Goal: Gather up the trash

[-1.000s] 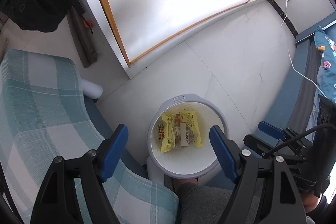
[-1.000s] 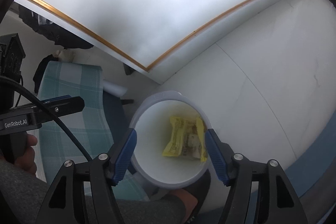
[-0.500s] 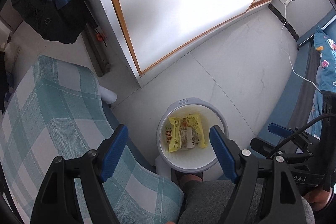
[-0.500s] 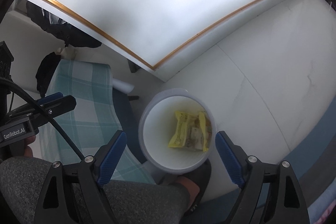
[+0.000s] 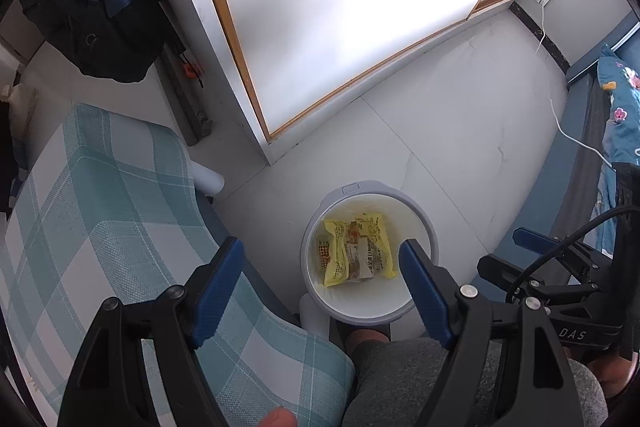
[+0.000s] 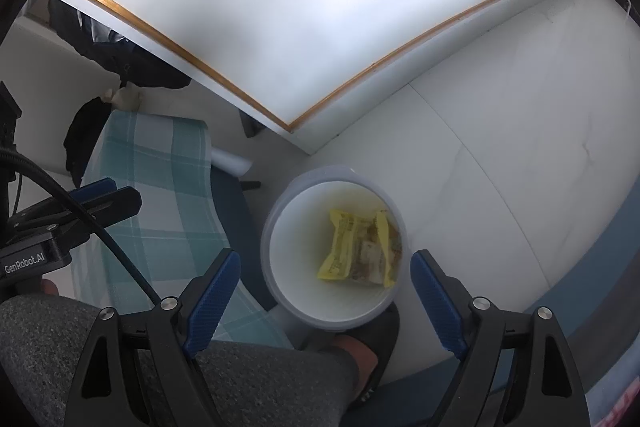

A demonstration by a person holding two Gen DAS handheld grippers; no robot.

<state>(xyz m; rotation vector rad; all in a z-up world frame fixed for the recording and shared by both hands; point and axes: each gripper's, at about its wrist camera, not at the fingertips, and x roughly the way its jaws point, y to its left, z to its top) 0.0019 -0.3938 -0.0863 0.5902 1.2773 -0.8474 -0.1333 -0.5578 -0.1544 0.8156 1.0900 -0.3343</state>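
Yellow wrappers (image 5: 357,249) are lying inside the white bin (image 5: 427,239); both the left gripper (image 5: 322,273) and right gripper (image 6: 325,287), jaws apart and empty, are hovering above, so withdrawing straight up looks cleanest.

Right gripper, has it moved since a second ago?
Yes. The right gripper has risen away from the white bin, which looks smaller now; its jaws have just been opening, with nothing held between them.

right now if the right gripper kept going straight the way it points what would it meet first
Most likely the round white trash bin, going into its open top and onto the yellow snack wrapper inside. The open right gripper holds nothing; depth is unclear.
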